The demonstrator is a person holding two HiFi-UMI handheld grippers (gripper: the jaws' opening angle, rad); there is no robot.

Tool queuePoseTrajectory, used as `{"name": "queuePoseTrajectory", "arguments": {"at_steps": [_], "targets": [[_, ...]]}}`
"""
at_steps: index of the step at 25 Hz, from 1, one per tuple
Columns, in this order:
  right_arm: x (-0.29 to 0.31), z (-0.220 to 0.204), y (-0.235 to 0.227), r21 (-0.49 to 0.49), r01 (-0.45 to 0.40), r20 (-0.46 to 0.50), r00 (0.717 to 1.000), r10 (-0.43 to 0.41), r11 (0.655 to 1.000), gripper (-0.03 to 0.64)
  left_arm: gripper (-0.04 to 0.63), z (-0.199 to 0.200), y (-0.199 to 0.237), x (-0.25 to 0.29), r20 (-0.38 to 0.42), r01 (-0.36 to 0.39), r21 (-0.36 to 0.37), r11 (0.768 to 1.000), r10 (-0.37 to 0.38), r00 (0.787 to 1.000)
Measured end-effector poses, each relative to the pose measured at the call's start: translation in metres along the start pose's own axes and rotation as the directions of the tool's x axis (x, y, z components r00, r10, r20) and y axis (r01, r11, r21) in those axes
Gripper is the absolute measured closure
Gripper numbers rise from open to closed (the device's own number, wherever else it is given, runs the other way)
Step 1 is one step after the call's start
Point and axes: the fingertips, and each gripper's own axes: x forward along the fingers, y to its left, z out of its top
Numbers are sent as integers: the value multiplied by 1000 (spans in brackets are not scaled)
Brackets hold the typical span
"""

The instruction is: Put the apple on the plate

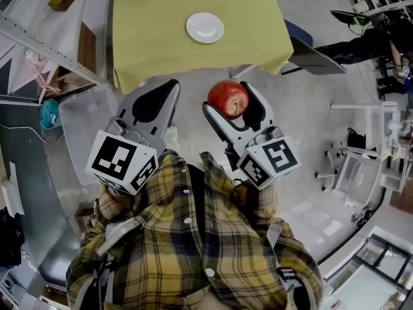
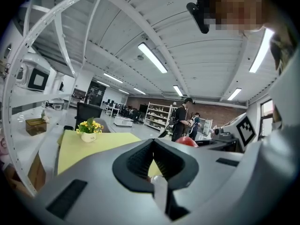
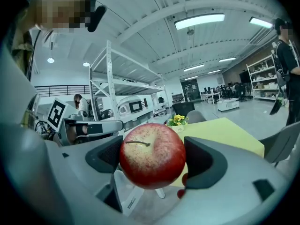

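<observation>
1. A big open lab or workshop hall is shown, not a home.
2. Strip lights [image 2: 152, 57] and white ceiling beams [image 2: 136, 20] are seen high above the left fingers [image 2: 138, 161].
3. Stocked shelves [image 2: 157, 116] are seen far beyond those fingers.
4. Metal racking [image 3: 110, 78] loaded with equipment is seen behind the right fingers [image 3: 201, 161].

Plate [image 1: 205, 27]: open cloth [image 1: 148, 37] on every side.
Flowerpot [image 2: 89, 136]: far edge, well apart from plate.
Chair [image 1: 313, 57]: at table's right corner.
Rack [image 1: 40, 41]: beside table's left edge.

left gripper [image 1: 169, 90] points forward from the chest, jaws pressed together on nothing. right gripper [image 1: 228, 100], just beside it, clamps the apple [image 3: 152, 154].
</observation>
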Motion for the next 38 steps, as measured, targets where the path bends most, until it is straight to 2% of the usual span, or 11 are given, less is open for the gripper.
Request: {"name": "queuePoseTrajectory", "arguments": {"at_steps": [9, 16, 21, 28, 33, 38], "targets": [[31, 4, -37, 54, 74, -35, 997, -72, 996, 232, 588, -1, 28, 45, -71, 66, -22, 998, -67, 995], [46, 8, -88, 57, 78, -60, 995, -74, 995, 232, 588, 1, 40, 95, -66, 45, -45, 998, -48, 997], [64, 22, -134, 43, 19, -71, 997, -15, 999, 232, 588, 8, 48, 139, -46, -22, -54, 998, 20, 999], [99, 56, -205, -5, -120, -83, 989, 119, 993, 232, 588, 20, 59, 214, -21, -137, -86, 987, 136, 990], [112, 68, -238, -25, -221, -109, 970, 217, 975, 232, 588, 31, 65, 244, 11, -240, -104, 965, 242, 970], [128, 67, -247, -27, -314, -138, 941, 308, 949, 232, 588, 32, 75, 251, 22, -332, -118, 936, 337, 941]]}}
